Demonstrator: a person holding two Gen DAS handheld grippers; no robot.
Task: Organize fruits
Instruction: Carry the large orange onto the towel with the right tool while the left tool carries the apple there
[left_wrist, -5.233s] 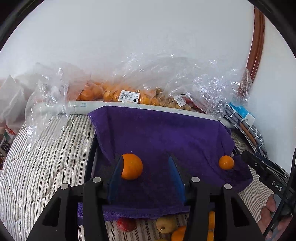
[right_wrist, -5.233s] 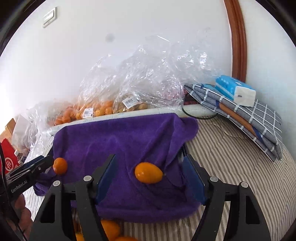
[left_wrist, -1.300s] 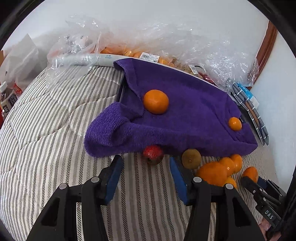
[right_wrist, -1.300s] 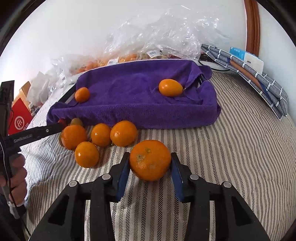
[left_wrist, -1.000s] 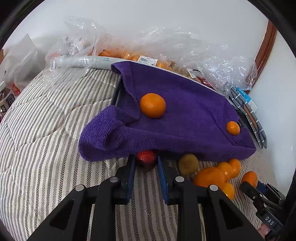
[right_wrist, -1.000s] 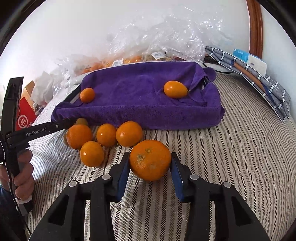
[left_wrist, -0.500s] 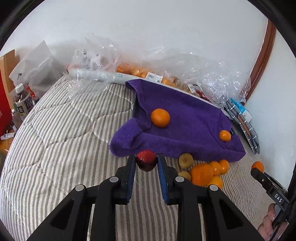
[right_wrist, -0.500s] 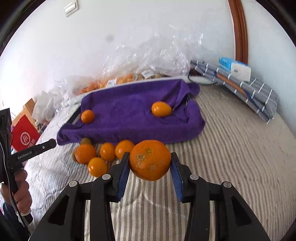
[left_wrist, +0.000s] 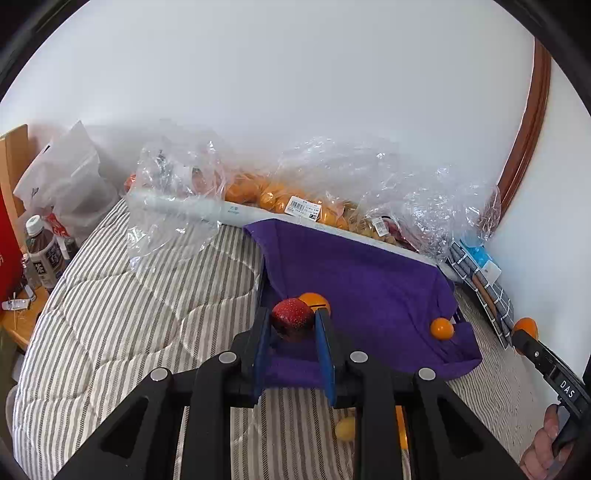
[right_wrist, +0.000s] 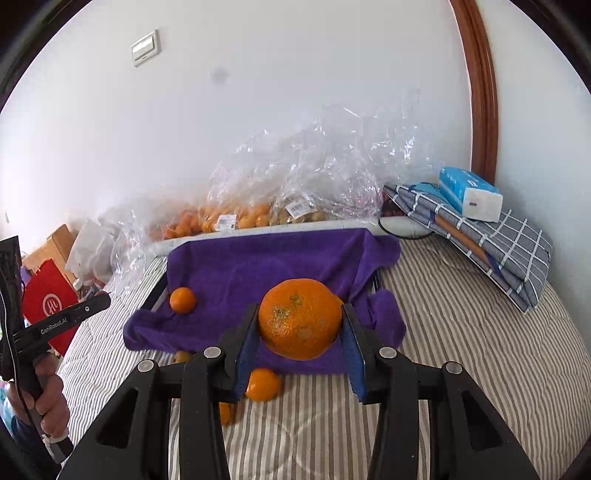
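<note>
- Holding a small red fruit (left_wrist: 293, 319) in my left claw (left_wrist: 293, 325), both blue pads pressed against its sides, I have it lifted clear of the striped bed cover (left_wrist: 122, 321) and poised over the near left edge of the purple towel (left_wrist: 369, 291); what kind of fruit it is I cannot tell.
- Just behind it a mandarin (left_wrist: 314, 300) lies on the towel, so I judge the red fruit should go down beside it rather than on it.
- Farther right a smaller orange (left_wrist: 441, 328) rests near the towel's right edge; the towel between the two is bare, which gives room to set fruit down.
- My right claw (right_wrist: 300, 332) pinches a large orange (right_wrist: 300, 318) across its widest part, raised above the towel's front edge.
- Under and left of that claw, loose oranges (right_wrist: 263, 384) lie on the bed cover just before the towel; they seem to be waiting for their turn.
- The towel appears to line a dark tray whose rim (right_wrist: 157, 293) shows at its left side; I would lift over that rim, since a low pass could catch it.
- Bagged fruit (right_wrist: 236, 218) crowds the wall behind, and folded checked cloth (right_wrist: 491, 247) lies to the right, so my open approach is from the front.
</note>
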